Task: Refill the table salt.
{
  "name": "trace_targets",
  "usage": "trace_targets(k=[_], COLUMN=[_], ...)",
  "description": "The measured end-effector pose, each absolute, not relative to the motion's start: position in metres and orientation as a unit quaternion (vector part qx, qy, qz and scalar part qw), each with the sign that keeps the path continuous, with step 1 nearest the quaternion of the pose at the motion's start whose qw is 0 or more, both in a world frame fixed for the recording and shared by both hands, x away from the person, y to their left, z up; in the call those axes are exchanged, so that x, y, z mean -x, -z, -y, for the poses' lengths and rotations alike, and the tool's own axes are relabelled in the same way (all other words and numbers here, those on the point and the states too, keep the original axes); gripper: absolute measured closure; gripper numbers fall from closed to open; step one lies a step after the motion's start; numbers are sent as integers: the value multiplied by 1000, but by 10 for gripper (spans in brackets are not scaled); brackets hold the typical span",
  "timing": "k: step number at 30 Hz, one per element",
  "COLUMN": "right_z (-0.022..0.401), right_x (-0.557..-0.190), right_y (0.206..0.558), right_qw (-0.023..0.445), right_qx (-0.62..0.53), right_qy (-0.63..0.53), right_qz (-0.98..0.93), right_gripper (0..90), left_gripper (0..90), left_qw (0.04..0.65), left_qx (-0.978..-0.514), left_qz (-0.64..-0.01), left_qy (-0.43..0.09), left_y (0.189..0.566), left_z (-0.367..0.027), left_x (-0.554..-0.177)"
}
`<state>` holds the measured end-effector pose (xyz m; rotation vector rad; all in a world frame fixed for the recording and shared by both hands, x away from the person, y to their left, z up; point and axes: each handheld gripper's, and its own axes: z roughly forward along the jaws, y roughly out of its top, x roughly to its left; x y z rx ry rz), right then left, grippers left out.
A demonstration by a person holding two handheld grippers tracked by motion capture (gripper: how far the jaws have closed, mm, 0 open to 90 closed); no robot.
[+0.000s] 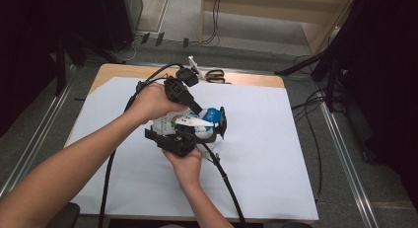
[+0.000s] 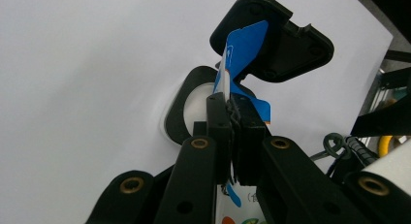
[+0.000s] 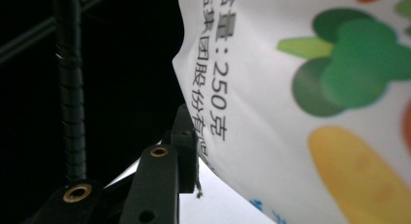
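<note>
A white snack bag point(image 1: 167, 123) with a blue top and printed vegetables lies mid-table on the white sheet point(image 1: 266, 139). My left gripper point(image 1: 196, 109) comes down on it from the far side. In the left gripper view that gripper point(image 2: 232, 105) is shut flat on the bag's blue-and-white top edge point(image 2: 242, 54). My right gripper point(image 1: 217, 129) reaches in from the near side with the bag's body between its jaws. One of its fingers point(image 3: 185, 136) presses against the bag point(image 3: 300, 88). A pad point(image 2: 286, 44) of the right gripper touches the blue edge.
Scissors point(image 1: 214, 76) and a small white clip point(image 1: 193, 65) lie at the table's far edge. Black cables point(image 1: 226, 178) trail from both grippers across the sheet toward the near edge. Bare wood point(image 1: 113, 70) borders the sheet at the far left.
</note>
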<state>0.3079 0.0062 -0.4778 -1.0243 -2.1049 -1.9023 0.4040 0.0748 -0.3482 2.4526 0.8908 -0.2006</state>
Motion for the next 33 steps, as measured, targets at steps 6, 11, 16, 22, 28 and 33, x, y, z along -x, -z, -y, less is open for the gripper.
trace_targets(k=[6,11,16,22,28,33], right_z=[-8,-5,-3,-2,0,2], right_x=[-306,-307,-307,-305,-304,-302], right_y=[482,485,487,489,490,493], right_qw=[50,51,50,39,28,27], right_qx=[333,335,338,332,329,331], right_qy=[614,608,601,588,579,578], right_qz=[714,718,723,736,745,745], right_gripper=[677,667,651,632,617,611], left_gripper=[891,893,895,897,899,900], left_qw=[264,273,287,304,319,327], left_qx=[-903,-901,-896,-890,-885,-883], left_qz=[-330,-329,-329,-328,-330,-329], left_qy=[70,71,78,81,79,78], left_y=[347,345,345,344,340,338], left_z=[-80,-83,-87,-95,-105,-109], left_x=[-402,-400,-397,-395,-392,-390])
